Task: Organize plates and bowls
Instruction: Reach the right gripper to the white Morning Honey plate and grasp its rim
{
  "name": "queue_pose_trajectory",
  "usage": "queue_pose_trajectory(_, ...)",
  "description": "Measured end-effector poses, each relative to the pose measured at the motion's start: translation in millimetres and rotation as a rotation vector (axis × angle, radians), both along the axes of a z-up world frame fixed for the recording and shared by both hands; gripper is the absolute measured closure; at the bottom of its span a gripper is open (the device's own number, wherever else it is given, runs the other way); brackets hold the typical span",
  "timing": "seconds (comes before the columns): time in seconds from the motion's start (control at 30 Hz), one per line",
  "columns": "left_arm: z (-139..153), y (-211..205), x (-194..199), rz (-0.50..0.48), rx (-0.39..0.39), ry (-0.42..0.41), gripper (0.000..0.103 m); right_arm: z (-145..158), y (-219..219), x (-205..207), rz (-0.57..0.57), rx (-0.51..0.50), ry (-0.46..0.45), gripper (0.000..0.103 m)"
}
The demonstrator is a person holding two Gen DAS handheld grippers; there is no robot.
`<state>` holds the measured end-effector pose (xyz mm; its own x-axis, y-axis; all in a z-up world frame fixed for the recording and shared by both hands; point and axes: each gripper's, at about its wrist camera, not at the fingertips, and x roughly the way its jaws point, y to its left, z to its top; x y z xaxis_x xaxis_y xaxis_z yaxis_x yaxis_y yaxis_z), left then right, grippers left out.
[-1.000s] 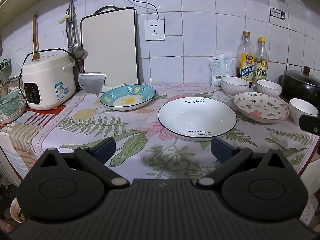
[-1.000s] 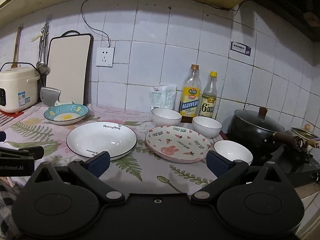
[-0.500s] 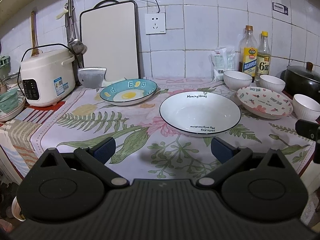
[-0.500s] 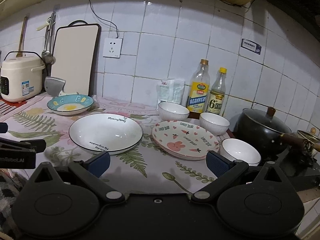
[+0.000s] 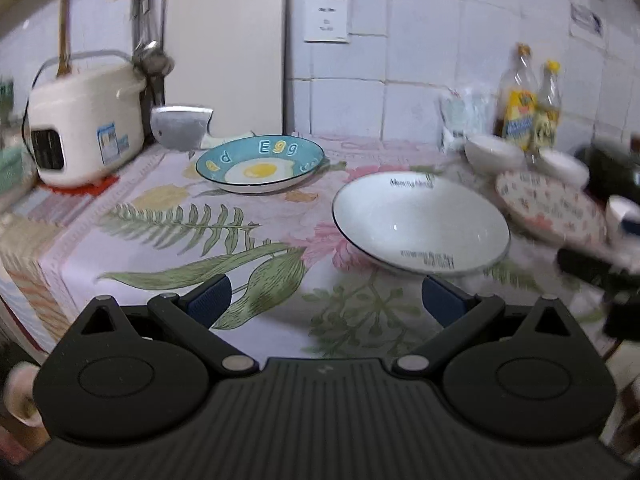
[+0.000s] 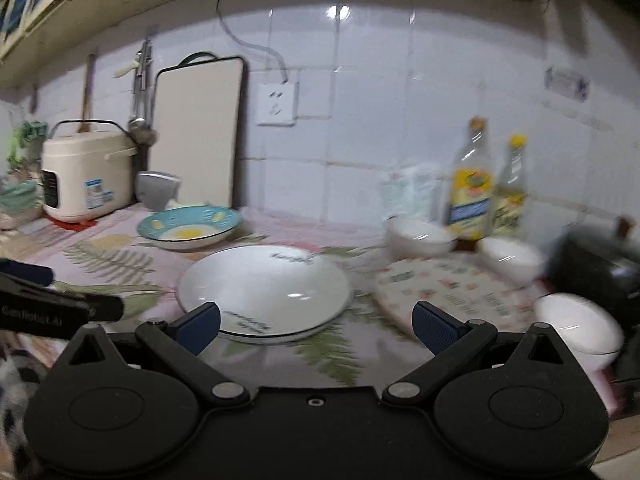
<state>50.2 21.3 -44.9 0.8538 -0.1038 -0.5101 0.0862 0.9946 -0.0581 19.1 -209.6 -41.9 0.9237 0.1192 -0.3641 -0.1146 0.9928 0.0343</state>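
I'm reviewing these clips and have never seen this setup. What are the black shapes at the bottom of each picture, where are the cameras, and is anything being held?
Each black shape is a hand-held two-finger gripper; a fisheye camera on it looks along its fingers. The left gripper and right gripper are both open and hold nothing. On the floral-cloth counter lie an egg-print plate, a white plate, a pink patterned plate and three white bowls, one at.
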Motion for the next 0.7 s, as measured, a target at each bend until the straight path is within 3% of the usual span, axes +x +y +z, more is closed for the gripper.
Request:
queue_pose_trajectory(0.17,-7,19,26,0.053,-0.07,0.012,0.003,-19,-7,47,0.08,0.233,0.136,0.001)
queue_pose_trajectory(0.33,-14,22,58,0.042,-0.102,0.034,0.006,-35,-3,82,0.093,0.264,0.232,0.009)
queue_pose_trajectory(0.53,-30,4,105,-0.048,-0.117,0.095,0.029,-49,-10,110,0.08,0.312,0.276,0.023)
queue_pose_trajectory(0.6,-34,-2,116,-0.073,-0.115,0.115,0.042,-53,-13,116,0.069,0.319,0.287,0.027)
queue_pose_trajectory(0.67,-40,-6,125,-0.094,-0.133,0.142,0.048,-57,-18,122,0.049,0.318,0.308,0.05)
queue_pose_trajectory(0.7,-43,-6,130,-0.099,-0.156,0.172,0.053,-59,-21,125,0.043,0.322,0.321,0.056)
